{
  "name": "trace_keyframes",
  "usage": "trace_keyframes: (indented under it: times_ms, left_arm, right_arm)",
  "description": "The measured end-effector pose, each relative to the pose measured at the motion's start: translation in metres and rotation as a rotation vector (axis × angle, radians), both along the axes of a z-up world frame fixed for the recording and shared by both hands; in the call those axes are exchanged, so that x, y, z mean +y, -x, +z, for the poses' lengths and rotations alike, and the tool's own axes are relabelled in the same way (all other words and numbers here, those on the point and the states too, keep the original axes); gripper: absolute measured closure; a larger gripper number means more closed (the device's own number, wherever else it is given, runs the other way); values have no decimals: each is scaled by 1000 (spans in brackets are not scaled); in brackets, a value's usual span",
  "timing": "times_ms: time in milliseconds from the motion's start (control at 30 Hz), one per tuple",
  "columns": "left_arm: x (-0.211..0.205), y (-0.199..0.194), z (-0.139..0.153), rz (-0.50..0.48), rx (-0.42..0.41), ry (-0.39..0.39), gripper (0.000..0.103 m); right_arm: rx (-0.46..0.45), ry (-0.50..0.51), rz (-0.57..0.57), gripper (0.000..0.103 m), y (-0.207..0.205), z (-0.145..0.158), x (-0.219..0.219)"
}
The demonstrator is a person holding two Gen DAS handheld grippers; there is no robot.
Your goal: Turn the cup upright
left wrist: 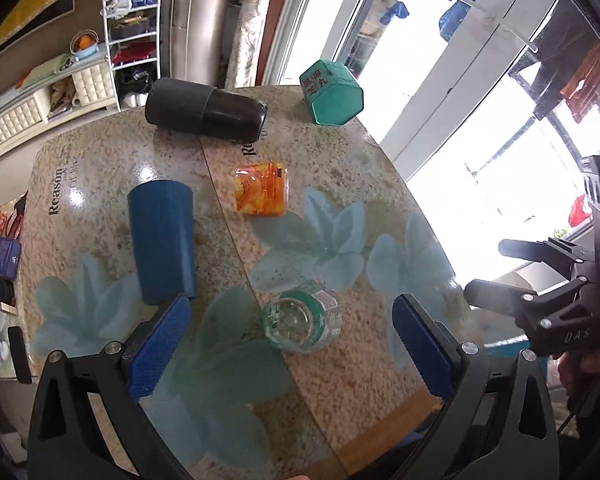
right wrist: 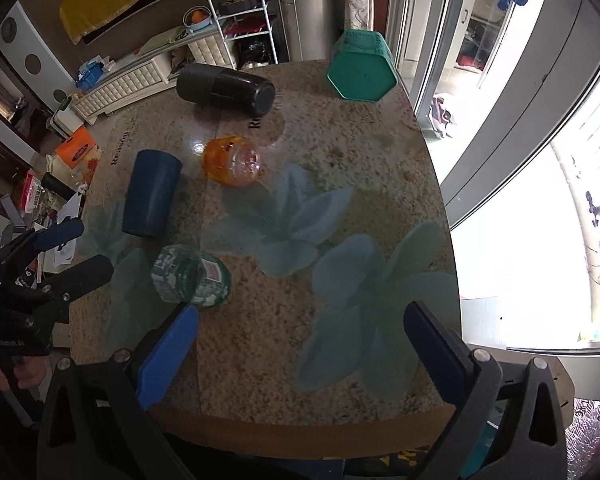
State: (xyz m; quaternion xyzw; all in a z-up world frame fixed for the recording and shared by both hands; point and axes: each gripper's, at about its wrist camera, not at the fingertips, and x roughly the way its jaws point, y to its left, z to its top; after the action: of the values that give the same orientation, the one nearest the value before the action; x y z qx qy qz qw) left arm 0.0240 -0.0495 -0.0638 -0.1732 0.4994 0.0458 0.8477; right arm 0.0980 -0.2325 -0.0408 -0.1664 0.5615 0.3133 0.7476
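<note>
The clear plastic cup with a green printed band [left wrist: 302, 317] [right wrist: 191, 278] lies on its side near the desk's front edge, between the left tongs [left wrist: 292, 344], whose blue ribbed pads stand wide apart and hold nothing. The right tongs [right wrist: 302, 354] gape equally wide over bare glossy speckled desk [left wrist: 340, 380] [right wrist: 300, 392], beside the cup. Beyond lie a matte blue tumbler [left wrist: 162, 240] [right wrist: 150, 194], an orange translucent cup [left wrist: 261, 189] [right wrist: 232, 162], a black cylinder [left wrist: 206, 110] [right wrist: 226, 89] and a green hexagonal tin [left wrist: 332, 94] [right wrist: 360, 66] at the far edge.

Glossy floral table [left wrist: 340, 392], white wire shelf [left wrist: 132, 36], tufted cabinet [right wrist: 120, 84] — bright glass doors [right wrist: 500, 80], daylight
</note>
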Motion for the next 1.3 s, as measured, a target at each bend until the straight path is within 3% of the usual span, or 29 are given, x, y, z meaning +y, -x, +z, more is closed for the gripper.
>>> trace_keyframes:
  times_ms: [367,700,1300]
  left_arm:
    - [23,19,27,-64,25,26,1]
    - [26,33,38,-100,-1,21,0]
    - [33,36,40,-76,-12,-11,0]
  right_arm:
    - [-98,-56,-75,0,40,28,30]
    - [-114,-48,-142,0,54,31,31]
    - [-133,-44,-144,0,64,37,37]
